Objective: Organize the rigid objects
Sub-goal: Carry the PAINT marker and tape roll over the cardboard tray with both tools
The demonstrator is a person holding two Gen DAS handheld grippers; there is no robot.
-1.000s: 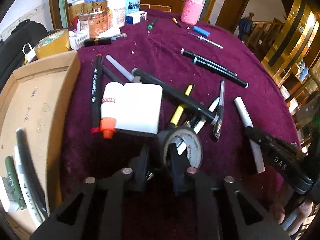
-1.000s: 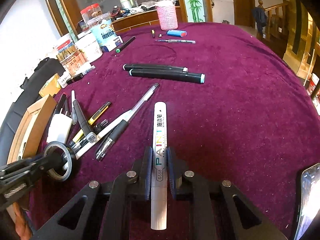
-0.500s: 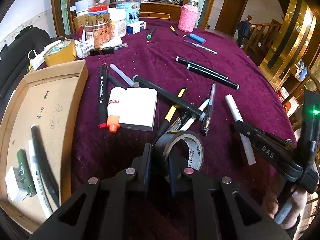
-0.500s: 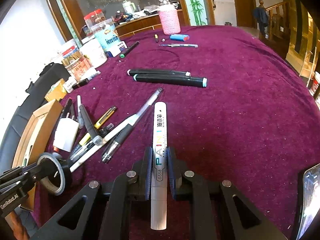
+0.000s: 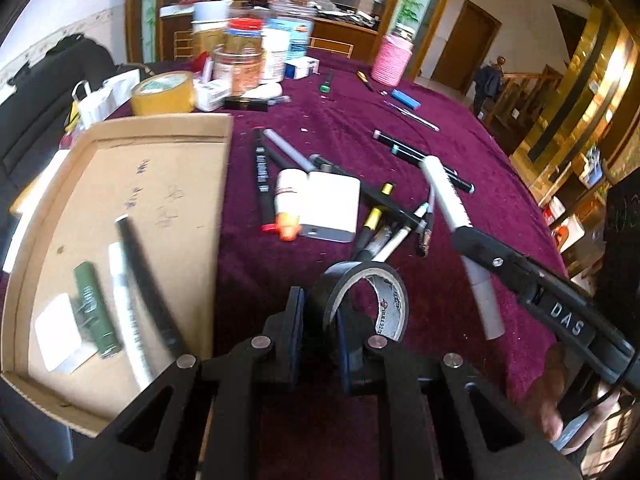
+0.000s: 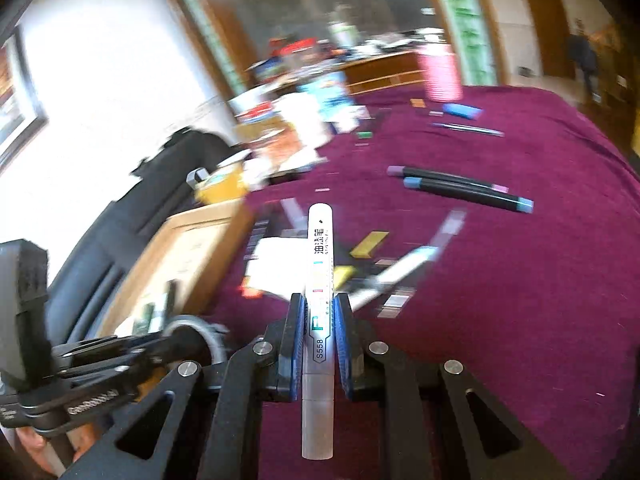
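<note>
Here, a black roll of tape [image 5: 366, 300] sits low in the centre of the left wrist view, standing on edge and lifted above the purple tablecloth [image 5: 460, 128]. The left gripper [image 5: 320, 336] is closed on the roll's wall, one finger inside the ring and one outside. To its left, a shallow cardboard tray [image 5: 160, 160] fills the left side of the frame, holding a green marker [image 5: 96, 312], a white pen [image 5: 128, 312] and a black pen [image 5: 148, 280]. Beyond the tape, a heap of pens [image 5: 396, 220] and a white box [image 5: 324, 208] lie mid-frame on the cloth.

In the blurred right wrist view, the right gripper [image 6: 320, 336] is clamped on a white paint marker [image 6: 319, 320], which points up the centre of the frame, clear of the cloth. Two black markers [image 6: 460, 188] lie in the upper right.
</note>
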